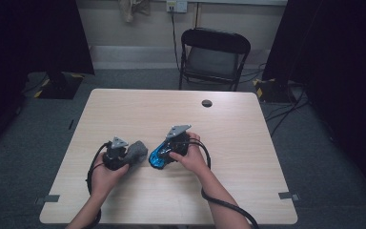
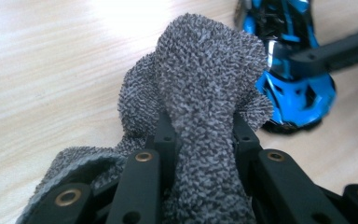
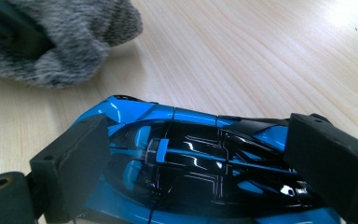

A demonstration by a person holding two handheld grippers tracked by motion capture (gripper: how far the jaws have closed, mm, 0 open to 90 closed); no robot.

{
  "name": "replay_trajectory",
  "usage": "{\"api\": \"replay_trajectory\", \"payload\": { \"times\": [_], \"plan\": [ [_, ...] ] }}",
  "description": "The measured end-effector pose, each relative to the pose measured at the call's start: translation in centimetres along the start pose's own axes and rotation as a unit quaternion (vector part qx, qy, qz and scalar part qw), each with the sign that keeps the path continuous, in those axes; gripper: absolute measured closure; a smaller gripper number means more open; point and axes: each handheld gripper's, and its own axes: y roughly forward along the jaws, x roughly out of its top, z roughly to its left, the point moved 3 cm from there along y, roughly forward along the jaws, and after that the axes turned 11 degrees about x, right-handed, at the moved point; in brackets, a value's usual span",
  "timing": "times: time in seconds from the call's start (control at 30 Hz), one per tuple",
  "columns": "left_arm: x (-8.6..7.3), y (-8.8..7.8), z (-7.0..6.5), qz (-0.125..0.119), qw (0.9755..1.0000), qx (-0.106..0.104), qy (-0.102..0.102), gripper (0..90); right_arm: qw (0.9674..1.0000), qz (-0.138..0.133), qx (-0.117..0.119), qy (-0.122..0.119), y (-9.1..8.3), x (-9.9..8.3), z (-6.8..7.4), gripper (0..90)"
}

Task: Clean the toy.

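A grey fuzzy cloth (image 1: 136, 152) hangs bunched just above the wooden table (image 1: 228, 129), left of centre. My left gripper (image 1: 127, 155) is shut on it; in the left gripper view the cloth (image 2: 205, 60) rises in a fold out of the pinch between the black jaws of that gripper (image 2: 203, 127). Just to its right lies a glossy blue and black toy car (image 1: 158, 156). My right gripper (image 1: 165, 152) is shut on the car, with the foam pads (image 3: 74, 154) pressed against both sides of the car (image 3: 191, 119). Cloth and car sit close together, a small gap between them.
A small black round cap (image 1: 207, 103) is set in the table near its far edge. A black folding chair (image 1: 214, 52) stands beyond the table. Cables trail from both grippers toward the near edge. Dark curtains flank the room.
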Motion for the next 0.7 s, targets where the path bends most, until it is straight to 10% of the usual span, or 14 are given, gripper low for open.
{"api": "replay_trajectory", "payload": {
  "times": [0.23, 0.7],
  "plan": [
    [-0.2, 1.3, -2.3, 0.03, 0.9986, -0.023, 0.036, 71.1, 1.0, -0.005, -0.003, 0.003, 0.0, -0.1, 0.1, 6.5],
    [-1.1, 0.0, -4.7, 0.054, 0.9943, -0.085, 0.034, 71.9, 0.9999, -0.008, -0.012, 0.004, 0.3, 0.0, 0.3, 6.6]
  ]
}}
